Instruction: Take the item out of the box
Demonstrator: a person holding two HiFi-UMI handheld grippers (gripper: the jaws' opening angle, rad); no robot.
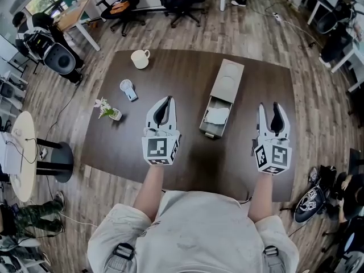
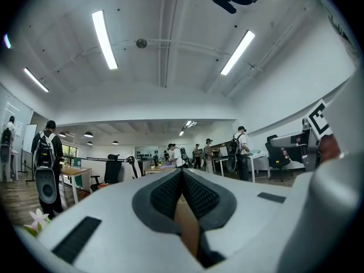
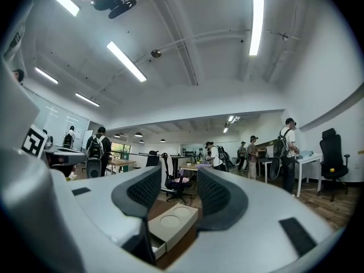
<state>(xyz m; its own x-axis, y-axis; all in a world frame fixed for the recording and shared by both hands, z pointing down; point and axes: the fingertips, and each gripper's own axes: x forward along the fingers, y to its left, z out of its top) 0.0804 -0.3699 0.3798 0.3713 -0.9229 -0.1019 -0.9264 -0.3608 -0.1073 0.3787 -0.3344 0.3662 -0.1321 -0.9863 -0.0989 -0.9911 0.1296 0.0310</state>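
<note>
Hovering at the box's (image 1: pixel 227 79) eight o'clock, the left claw (image 1: pixel 166 99) is clenched empty; the right claw (image 1: pixel 268 105), at four, is released. The white item (image 1: pixel 216 116) lies in the open drawer (image 1: pixel 209 131); likely next: reach in and grasp it.

Left gripper (image 1: pixel 166 99): white moulded shell, dark grey ribbed pads (image 2: pixel 200 197) lining the jaws, black rectangular inlay strips on top.
Right gripper (image 1: pixel 268 106): matching white shell, same dark ribbed lining and black strips.
Left marker cube (image 1: pixel 160 149): white, bold black square patterns, on the gripper end nearer the shirt.
Right marker cube (image 1: pixel 273 158): same, likewise nearer the shirt.
Shirt (image 1: pixel 193 232): pale grey, short sleeves, faintly mottled.
Straps (image 1: pixel 122 253): grey webbing with dark buckles, over both shoulders of the shirt.
</note>
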